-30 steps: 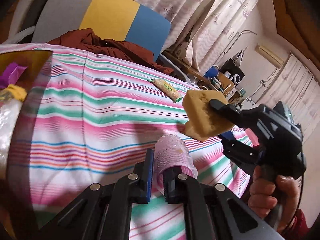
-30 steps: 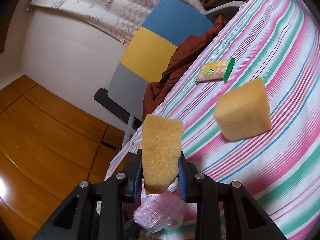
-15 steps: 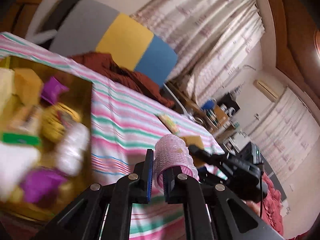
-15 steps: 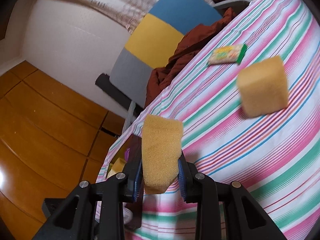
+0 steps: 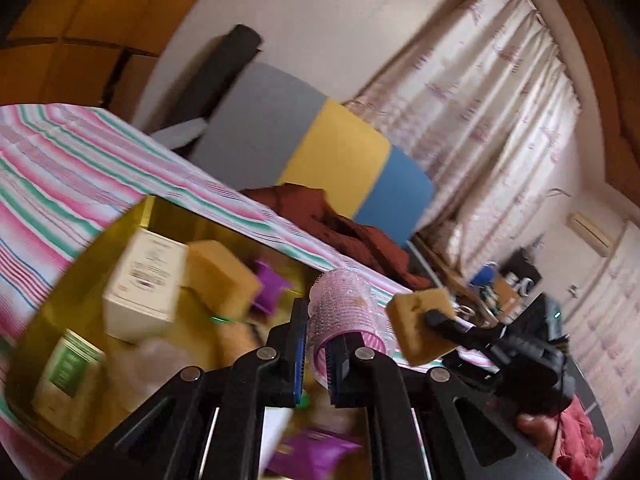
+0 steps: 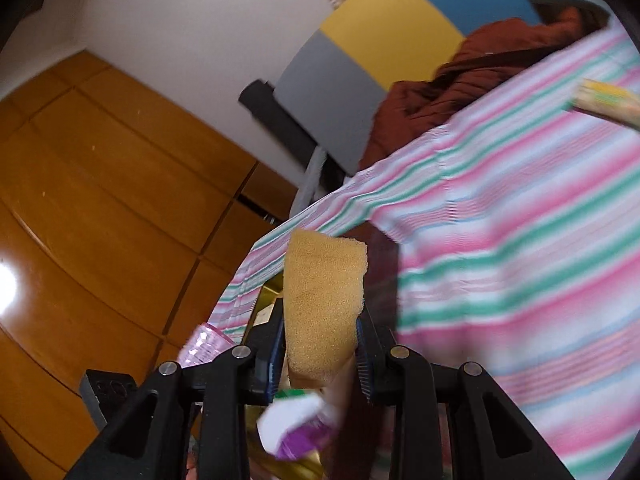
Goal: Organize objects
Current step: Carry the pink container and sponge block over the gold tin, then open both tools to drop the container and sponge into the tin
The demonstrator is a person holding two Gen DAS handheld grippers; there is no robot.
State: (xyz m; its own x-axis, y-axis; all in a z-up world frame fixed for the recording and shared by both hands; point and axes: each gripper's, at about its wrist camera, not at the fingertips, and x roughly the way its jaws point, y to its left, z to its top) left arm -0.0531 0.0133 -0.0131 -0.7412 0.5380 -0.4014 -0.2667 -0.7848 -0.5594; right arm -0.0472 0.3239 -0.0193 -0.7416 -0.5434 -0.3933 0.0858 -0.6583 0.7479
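The left gripper (image 5: 316,350) clenches the wall of a pink bristly plastic hair roller (image 5: 345,312), light but springy. The right gripper (image 6: 320,354) squeezes a soft yellow foam sponge block (image 6: 324,304) at its middle. Both hover above the golden tray (image 5: 160,208).

The gold tray (image 5: 148,204) is crowded with boxes; striped cloth (image 5: 60,168) beside it lies bare.

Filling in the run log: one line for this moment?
left tongs: shut on pink hair roller | right tongs: shut on yellow sponge | both above gold box
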